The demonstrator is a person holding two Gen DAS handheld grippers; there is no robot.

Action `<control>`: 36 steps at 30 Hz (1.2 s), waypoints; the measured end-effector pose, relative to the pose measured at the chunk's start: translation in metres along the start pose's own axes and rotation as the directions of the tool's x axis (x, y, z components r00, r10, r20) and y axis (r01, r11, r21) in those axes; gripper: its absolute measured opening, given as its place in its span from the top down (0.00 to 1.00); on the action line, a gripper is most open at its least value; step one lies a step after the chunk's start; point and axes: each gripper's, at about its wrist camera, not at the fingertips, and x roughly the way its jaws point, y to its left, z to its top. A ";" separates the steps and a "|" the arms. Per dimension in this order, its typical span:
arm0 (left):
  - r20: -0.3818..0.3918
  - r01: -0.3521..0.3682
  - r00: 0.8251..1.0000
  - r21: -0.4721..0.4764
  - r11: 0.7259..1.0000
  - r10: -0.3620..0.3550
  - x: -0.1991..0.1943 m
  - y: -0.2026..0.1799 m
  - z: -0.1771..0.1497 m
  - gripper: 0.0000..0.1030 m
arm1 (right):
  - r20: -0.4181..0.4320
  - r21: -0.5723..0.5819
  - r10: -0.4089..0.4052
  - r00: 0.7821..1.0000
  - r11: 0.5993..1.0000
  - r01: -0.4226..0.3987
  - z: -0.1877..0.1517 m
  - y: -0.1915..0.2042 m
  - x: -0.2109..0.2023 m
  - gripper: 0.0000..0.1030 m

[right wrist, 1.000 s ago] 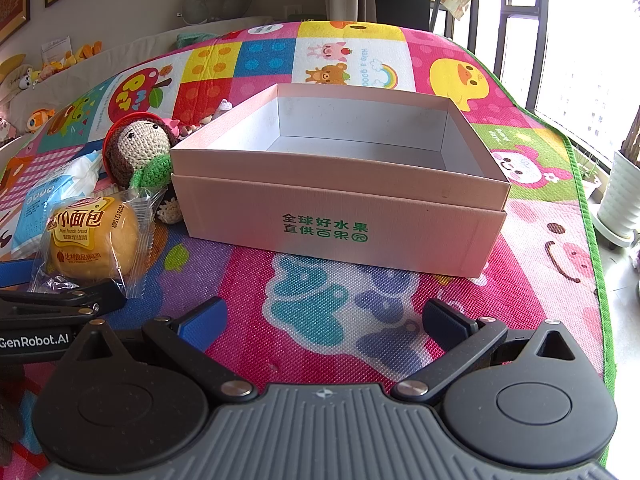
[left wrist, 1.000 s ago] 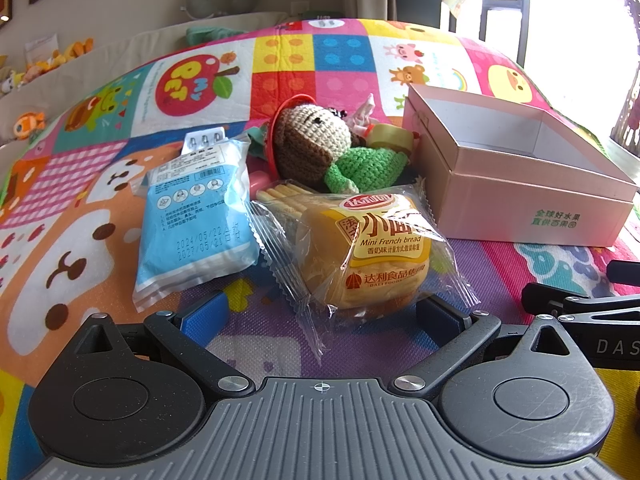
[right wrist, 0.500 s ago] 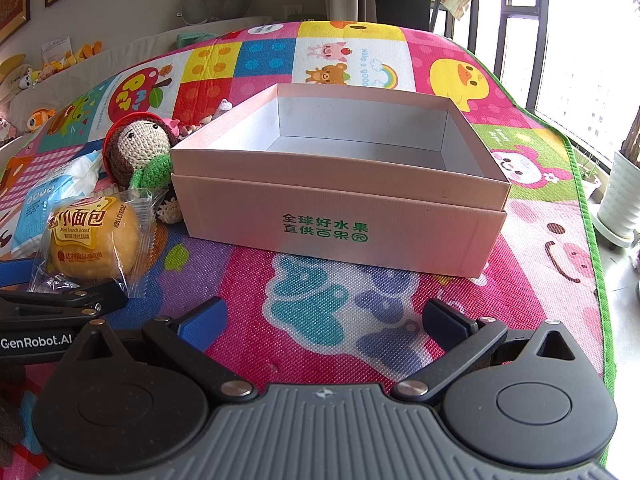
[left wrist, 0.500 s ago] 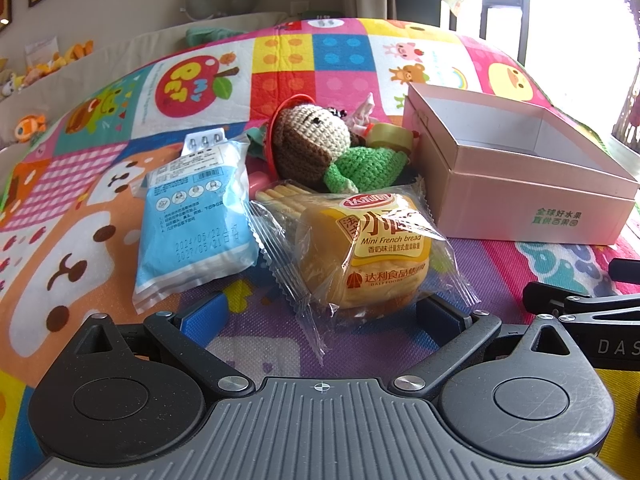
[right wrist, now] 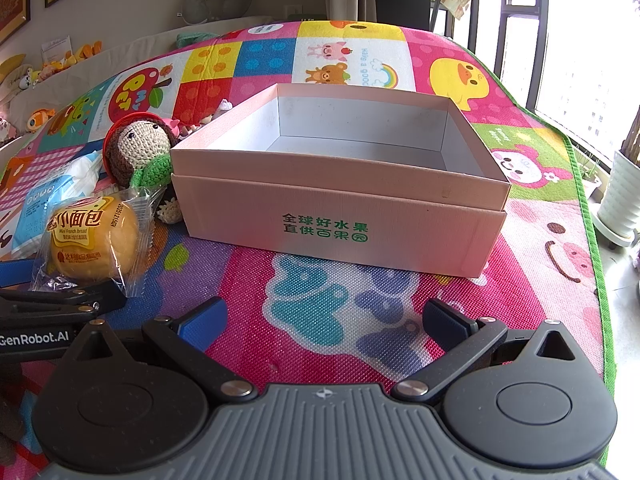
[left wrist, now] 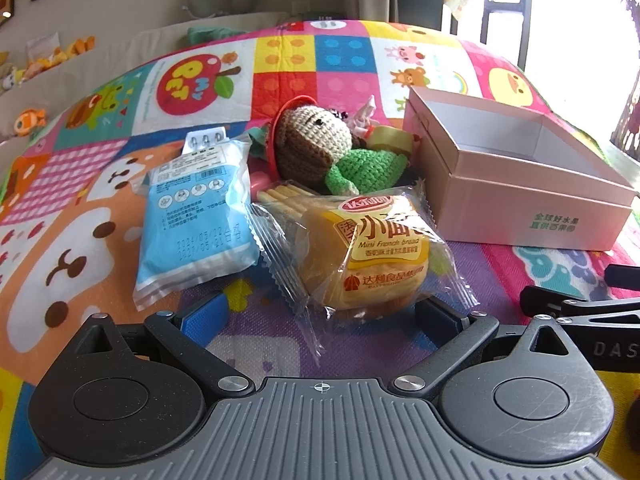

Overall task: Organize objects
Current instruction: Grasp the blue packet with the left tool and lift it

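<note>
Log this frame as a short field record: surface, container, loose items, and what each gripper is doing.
surface: patchwork play mat
container: pink box, open top, nothing visible inside
loose items: wrapped bread bun, blue packet, crochet doll, all on the mat beside the box
left gripper: open, the bun's near end between its fingers, not clamped
right gripper: open, holding nothing, pointing at the box front
task state: no item in the box yet

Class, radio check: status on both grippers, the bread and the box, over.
Left gripper open, straddling the bread packet. Right gripper open, empty. Pink box empty, path clear.
</note>
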 end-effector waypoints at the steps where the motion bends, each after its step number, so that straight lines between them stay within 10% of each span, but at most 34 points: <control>1: -0.001 0.008 1.000 0.001 1.000 -0.008 -0.004 0.001 -0.002 0.02 | 0.000 0.000 0.000 1.000 1.000 0.000 0.000 0.000 0.000 0.00; 5: 0.037 0.076 0.996 -0.013 0.997 -0.075 -0.044 0.014 -0.007 0.02 | -0.002 -0.006 0.008 1.000 1.000 -0.008 -0.001 0.001 -0.002 0.00; 11: 0.196 -0.002 0.980 -0.213 0.977 0.045 -0.048 0.078 0.044 0.02 | -0.025 -0.027 0.021 0.999 0.999 -0.022 0.004 -0.002 0.003 0.00; 19: -0.063 -0.039 0.998 -0.287 0.957 0.022 0.043 0.109 0.061 0.05 | -0.076 -0.058 0.065 0.995 0.996 -0.070 0.006 -0.006 0.001 0.00; 20: -0.055 -0.037 0.998 -0.282 0.959 0.022 0.043 0.110 0.059 0.14 | -0.081 -0.059 0.065 0.995 0.996 -0.070 0.007 -0.006 0.001 0.00; 21: -0.039 -0.014 0.999 -0.282 0.959 0.003 0.038 0.113 0.058 0.46 | -0.087 -0.060 0.064 0.994 0.996 -0.069 0.007 -0.005 0.001 0.00; 28: -0.020 0.091 0.995 -0.224 0.970 -0.098 -0.031 0.112 0.028 0.46 | -0.103 -0.086 0.083 0.991 0.992 -0.092 0.011 0.001 0.003 0.00; 36: -0.084 0.015 0.996 -0.138 0.990 -0.027 -0.064 0.113 -0.011 0.46 | -0.048 -0.175 0.329 0.943 0.927 -0.332 0.025 0.061 -0.023 0.00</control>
